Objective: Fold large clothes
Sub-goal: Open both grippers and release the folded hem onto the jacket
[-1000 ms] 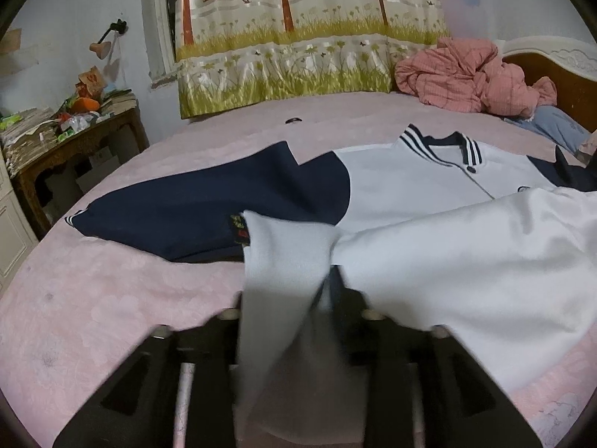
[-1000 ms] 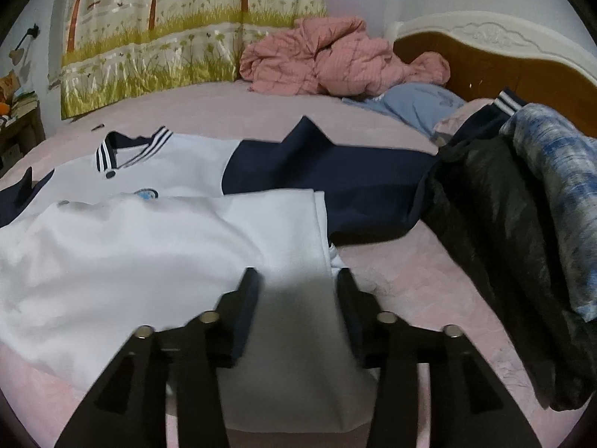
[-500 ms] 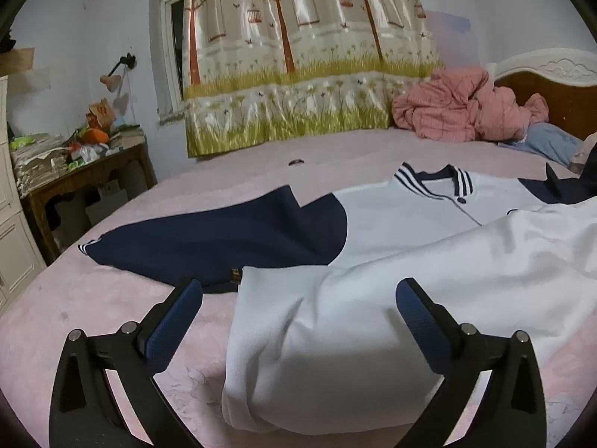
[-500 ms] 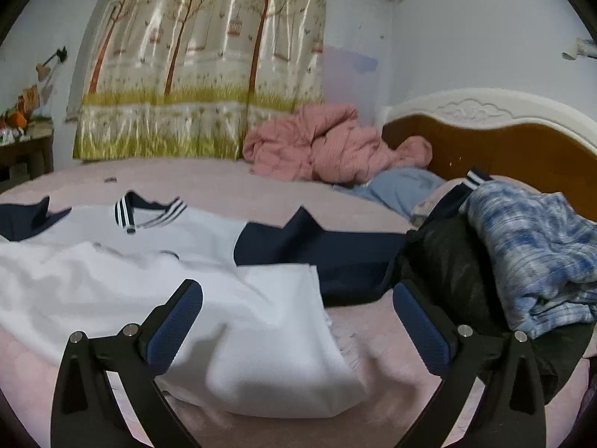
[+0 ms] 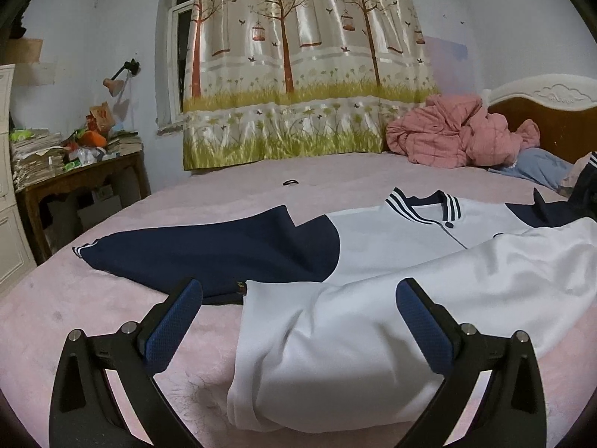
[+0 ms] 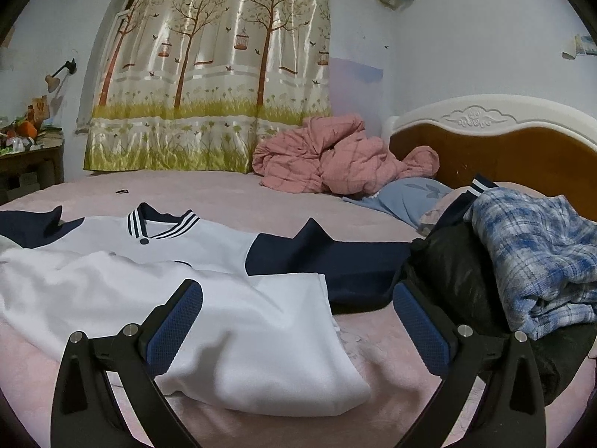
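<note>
A white jacket with navy sleeves [image 5: 391,239] [image 6: 209,239] lies flat on the pink bed [image 5: 93,310], striped collar away from me. Its white lower half [image 5: 373,321] [image 6: 242,328] is folded up over the body. The left navy sleeve [image 5: 209,250] spreads out to the left; the right navy sleeve [image 6: 335,261] spreads out to the right. My left gripper [image 5: 298,310] is open and empty, just above the fold's left corner. My right gripper [image 6: 298,313] is open and empty, above the fold's right corner.
A black garment [image 6: 459,280] and a blue plaid shirt [image 6: 533,250] are piled at the right. A pink quilt [image 6: 335,160] and blue pillow [image 6: 406,198] lie by the headboard [image 6: 503,149]. A cluttered wooden desk [image 5: 74,171] stands left of the bed. A small dark ring [image 5: 290,182] lies on the bed.
One second ago both grippers were shut on the white hem. They opened, let the cloth drop onto the jacket, and have pulled back and tilted up.
</note>
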Demonstrator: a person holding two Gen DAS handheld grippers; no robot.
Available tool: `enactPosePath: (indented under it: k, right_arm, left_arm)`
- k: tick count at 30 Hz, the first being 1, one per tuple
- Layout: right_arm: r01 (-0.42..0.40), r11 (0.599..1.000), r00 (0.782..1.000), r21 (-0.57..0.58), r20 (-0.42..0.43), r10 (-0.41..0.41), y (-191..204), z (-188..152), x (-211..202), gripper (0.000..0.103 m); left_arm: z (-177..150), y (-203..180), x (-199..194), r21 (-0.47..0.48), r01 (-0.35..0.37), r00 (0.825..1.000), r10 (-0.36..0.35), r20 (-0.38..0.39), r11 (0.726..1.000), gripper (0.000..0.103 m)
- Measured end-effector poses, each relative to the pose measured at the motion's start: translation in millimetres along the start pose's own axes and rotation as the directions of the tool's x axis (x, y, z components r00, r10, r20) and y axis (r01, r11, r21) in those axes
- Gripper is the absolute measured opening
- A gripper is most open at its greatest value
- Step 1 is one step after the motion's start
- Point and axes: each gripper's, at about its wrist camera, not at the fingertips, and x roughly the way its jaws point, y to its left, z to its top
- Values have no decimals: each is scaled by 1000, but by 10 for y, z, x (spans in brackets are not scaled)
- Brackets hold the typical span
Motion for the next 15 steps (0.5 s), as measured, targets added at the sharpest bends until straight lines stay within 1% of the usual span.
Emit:
enactPosePath:
  k: [4, 9, 10, 11, 12, 13, 14, 15]
  right_arm:
    - [-27, 999, 1000, 19, -10, 28, -38, -1, 15, 103]
    - [-15, 999, 1000, 36, 9, 15, -46, -2, -42, 103]
    - [-30, 999, 1000, 32, 2, 30, -29, 4, -30, 103]
    - [-49, 999, 998, 17, -25, 49, 4, 12, 21, 103]
    - [-63, 998, 997, 1, -50, 62, 40, 15, 62, 103]
    - [-64, 998, 995, -28, -81, 62, 110, 26, 107, 103]
    - [-39, 998, 996, -51, -87, 35, 170, 41, 89, 103]
    - [-32, 998, 995, -58, -91, 27, 192, 47, 54, 103]
  left_arm:
    - [-5, 51, 64, -26, 1, 999, -2, -33, 1000, 103]
    - [-12, 51, -9, -32, 12, 1000, -12, -2, 999, 103]
    - [-12, 46, -32, -32, 29, 1000, -29, 6, 999, 103]
    - [-11, 32, -35, -30, 52, 999, -52, 8, 998, 103]
    - [-8, 2, -25, -17, 57, 998, -57, 2, 998, 103]
    - [6, -39, -23, 2, 41, 999, -41, -2, 999, 103]
    - [26, -84, -55, 20, 19, 1000, -19, 4, 1000, 103]
    - [55, -124, -116, 29, 0, 1000, -1, 22, 1000, 103]
